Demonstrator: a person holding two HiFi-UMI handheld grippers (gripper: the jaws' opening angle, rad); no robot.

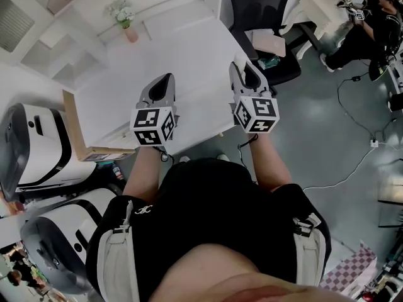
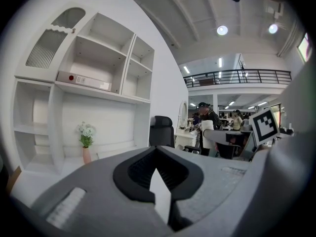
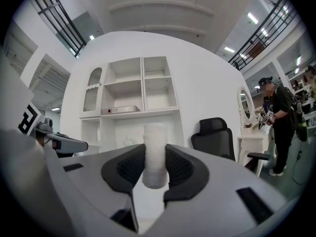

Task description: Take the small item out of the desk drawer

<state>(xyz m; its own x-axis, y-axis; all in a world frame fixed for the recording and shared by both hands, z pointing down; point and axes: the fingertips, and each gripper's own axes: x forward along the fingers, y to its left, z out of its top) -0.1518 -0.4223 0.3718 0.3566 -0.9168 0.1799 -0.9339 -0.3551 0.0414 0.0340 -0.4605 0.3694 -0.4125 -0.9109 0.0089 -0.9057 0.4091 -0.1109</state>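
Small item [image 3: 155,132], a whitish see-through cylinder, is clamped in the right claw [image 3: 154,158].

Head view: both claws are held side by side over the white desk [image 1: 189,49], pointing away from the person. The left claw [image 1: 165,83] is to the left of the right claw, near it but not touching. The item can't be made out from here because the right claw's body hides it. No open drawer can be made out. A flower vase [image 1: 128,25] stands at the back of the desk, well apart from both claws.

Left gripper view: the jaws meet at the tips with nothing between them, so the claw is clenched and empty. It is likely parked there as the idle hand, out of the way. A white shelf unit [image 2: 94,78] is ahead.

Right gripper view: the item stands upright between the black pads [image 3: 129,166], one pressing on each side. Its top sticks up above them and its bottom end hangs free in the gap. The pinch low on the body probably keeps it from tipping. The item is up in the air, clear of the desk and not inside any compartment. Judging by that, the take-out looks done or nearly done.
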